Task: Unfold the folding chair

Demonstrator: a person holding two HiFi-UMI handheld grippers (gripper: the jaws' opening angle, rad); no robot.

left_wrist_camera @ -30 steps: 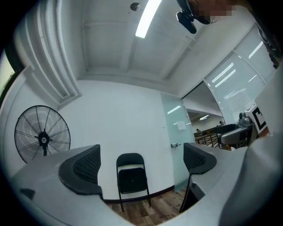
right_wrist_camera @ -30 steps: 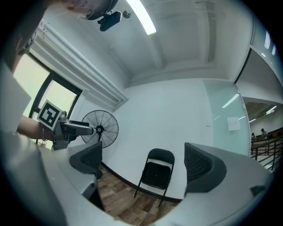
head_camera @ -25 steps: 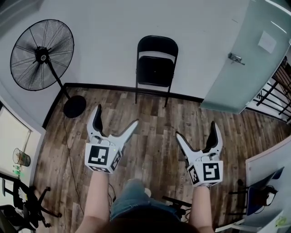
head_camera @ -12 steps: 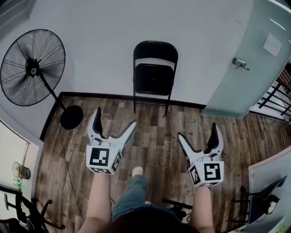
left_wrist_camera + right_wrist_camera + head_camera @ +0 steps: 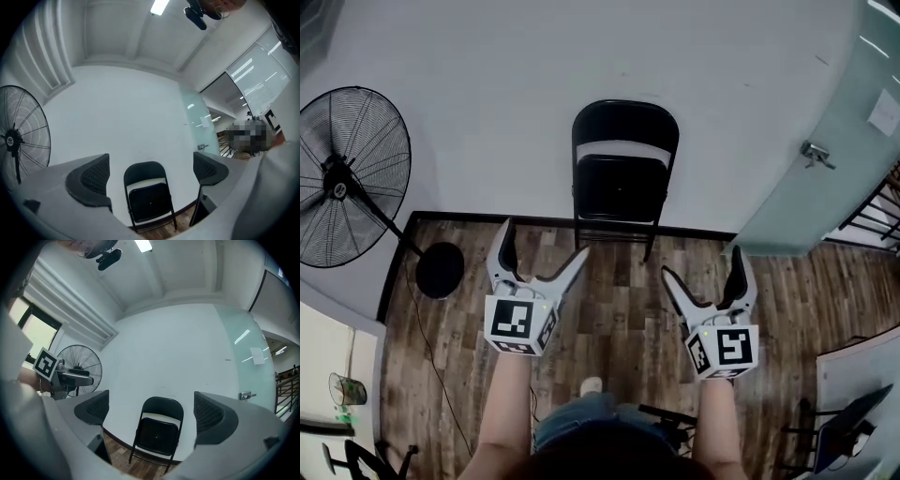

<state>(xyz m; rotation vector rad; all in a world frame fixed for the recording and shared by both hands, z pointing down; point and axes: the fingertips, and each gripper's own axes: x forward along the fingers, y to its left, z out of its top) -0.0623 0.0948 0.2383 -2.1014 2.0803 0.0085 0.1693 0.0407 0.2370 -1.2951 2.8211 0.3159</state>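
Now the left hand-held gripper [image 5: 542, 242] and the right hand-held gripper [image 5: 703, 264] hang over the wooden floor [image 5: 619, 300], jaws spread wide with nothing between them; ahead, apart from both, the folding chair [image 5: 623, 183] stands folded against the white wall, seat flat to its back; against a second ago it looms larger and lower in the head view, and the fan [image 5: 347, 178] has slid leftward; the approach is closing, the unfolding not yet begun.

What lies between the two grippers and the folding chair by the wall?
Only bare wood floor. The head view shows the left gripper and right gripper, both open, short of the folding chair, with nothing standing in between.
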